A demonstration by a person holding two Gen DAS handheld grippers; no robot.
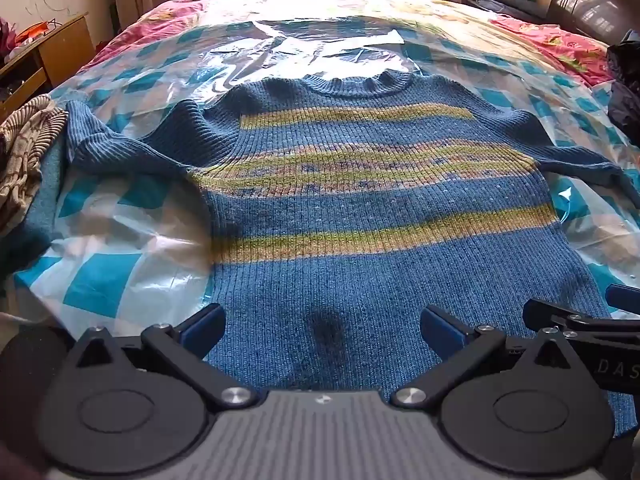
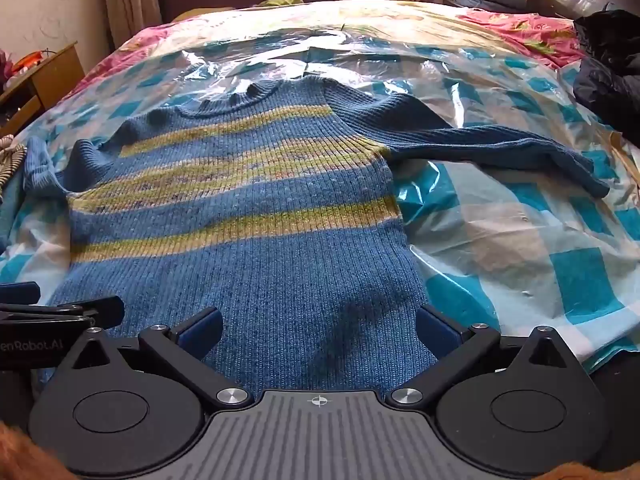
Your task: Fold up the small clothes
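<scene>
The blue striped sweater (image 1: 360, 216) lies spread face-up on the bed (image 1: 168, 4), on a blue-and-white checked plastic sheet (image 1: 100, 280) that covers the floral bedspread (image 1: 560, 40). Its collar points away from the cameras, its hem lies nearest them, and both sleeves are stretched out to the sides. No fold shows anywhere on it, so the folding looks not yet begun: sleeves, sides and the final halving all appear to be left.

The left gripper (image 1: 324, 328) hangs over the hem toward the sweater's left edge with its jaws spread as wide as they go and nothing between them but the knit below. The right gripper (image 2: 320, 326) hangs over the hem toward the right edge, equally wide apart and empty. The two sit just beside each other (each one's arm pokes into the edge of the other's view).

Around the work: a brown patterned garment (image 1: 24, 152) is heaped at the left edge of the bed, near the left sleeve cuff, and dark clothing (image 2: 608, 64) is piled at the far right. A wooden cabinet (image 1: 44, 56) stands beside the bed on the left. Neither heap lies on the sweater, though the left heap may crowd that sleeve, and the glossy sheet looks slippery and crinkled
</scene>
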